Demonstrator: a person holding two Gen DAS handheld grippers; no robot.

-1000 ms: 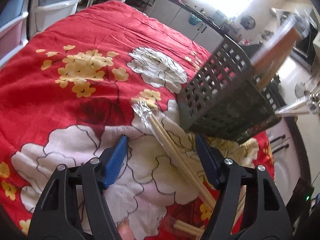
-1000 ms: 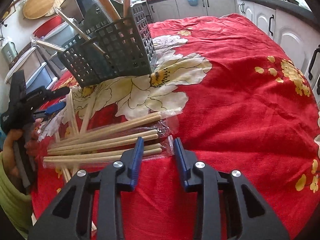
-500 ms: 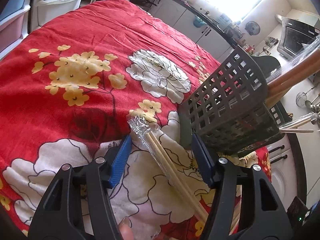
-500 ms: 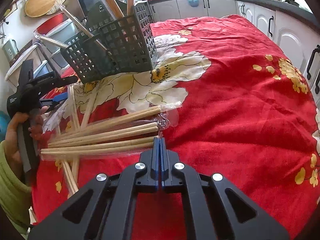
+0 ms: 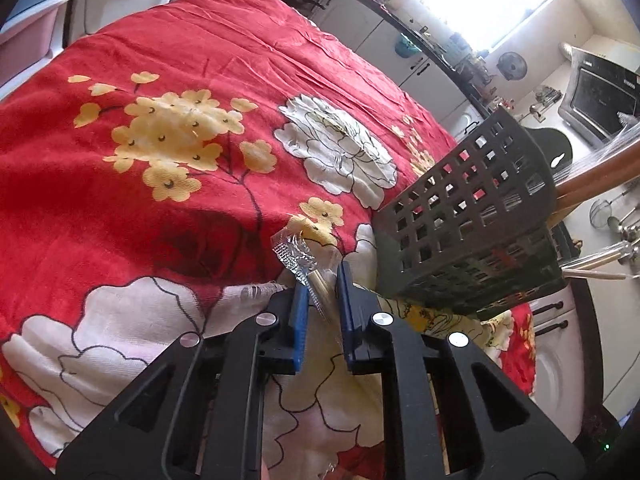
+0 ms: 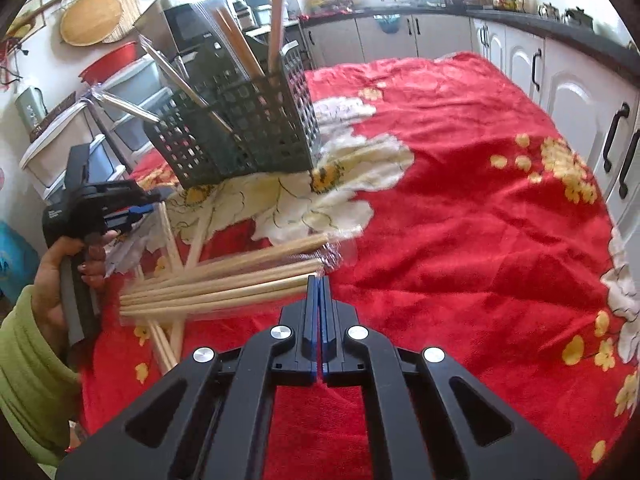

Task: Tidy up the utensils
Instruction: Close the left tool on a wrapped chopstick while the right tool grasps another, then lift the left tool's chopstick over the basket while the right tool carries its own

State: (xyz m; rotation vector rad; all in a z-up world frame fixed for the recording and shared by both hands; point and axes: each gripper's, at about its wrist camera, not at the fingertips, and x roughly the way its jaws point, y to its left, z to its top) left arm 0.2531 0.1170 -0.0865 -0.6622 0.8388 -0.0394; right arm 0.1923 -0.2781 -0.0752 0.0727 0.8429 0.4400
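Observation:
A dark grid utensil basket (image 5: 472, 224) (image 6: 240, 128) stands on the red flowered tablecloth and holds several chopsticks and utensils. My left gripper (image 5: 322, 280) is shut on a plastic-wrapped chopstick pair (image 5: 306, 264) beside the basket's base; it also shows in the right wrist view (image 6: 132, 210). My right gripper (image 6: 319, 284) is shut on the clear wrapper edge of a pack of wooden chopsticks (image 6: 224, 280) lying on the cloth. More wrapped chopsticks (image 6: 172, 240) lie crossed beneath that pack.
White kitchen cabinets (image 6: 576, 100) run along the table's right side. Plastic storage drawers (image 5: 40, 20) stand beyond the far table edge. The red cloth (image 6: 460, 200) stretches to the right of the basket.
My left gripper moved forward and closed on the wrapped chopstick pair. My right gripper closed on the wrapper of the chopstick pack, and the pack has shifted slightly.

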